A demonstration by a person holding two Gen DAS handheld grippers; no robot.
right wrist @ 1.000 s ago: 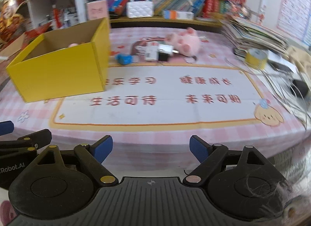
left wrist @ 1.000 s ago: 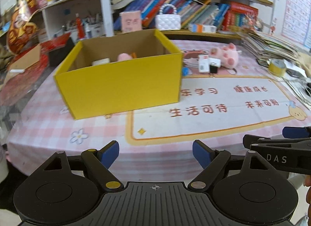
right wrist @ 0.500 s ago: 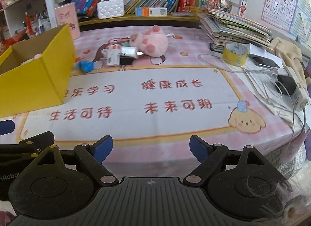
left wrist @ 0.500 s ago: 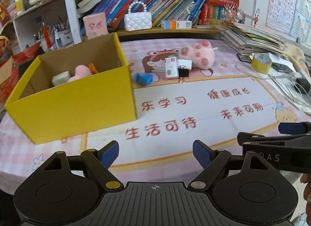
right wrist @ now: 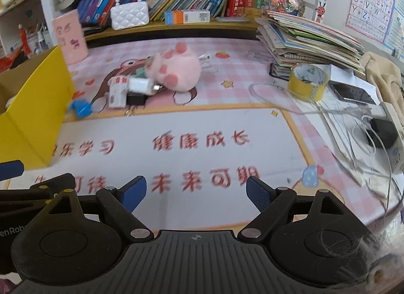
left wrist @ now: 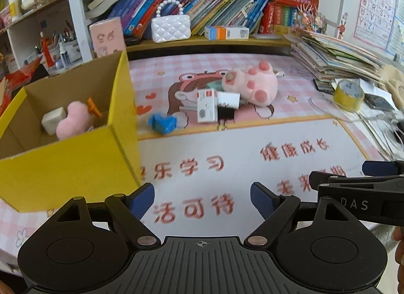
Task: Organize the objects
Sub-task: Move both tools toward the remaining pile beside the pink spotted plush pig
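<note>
A yellow cardboard box (left wrist: 75,157) (right wrist: 32,107) stands at the left of the table, holding a pink plush, a white block and an orange piece. Past it lie a blue packet (left wrist: 162,122) (right wrist: 81,107), a white carton (left wrist: 207,105) (right wrist: 117,93), a white charger (left wrist: 228,100) (right wrist: 140,84), a black clip (left wrist: 225,114) and a pink plush paw (left wrist: 251,84) (right wrist: 176,70). My left gripper (left wrist: 202,199) is open and empty above the mat's near part. My right gripper (right wrist: 195,193) is open and empty too, to its right.
A yellow tape roll (left wrist: 348,94) (right wrist: 308,81), a stack of books (right wrist: 308,39), cables (right wrist: 358,129) and a black phone (right wrist: 352,93) crowd the table's right side. Shelves with books and a white quilted purse (left wrist: 170,27) line the back. A pink card stands by the box (right wrist: 69,40).
Both grippers have moved forward over the table and to the right. The box has slid toward the left of both views and the loose objects look nearer. Both stay open.
</note>
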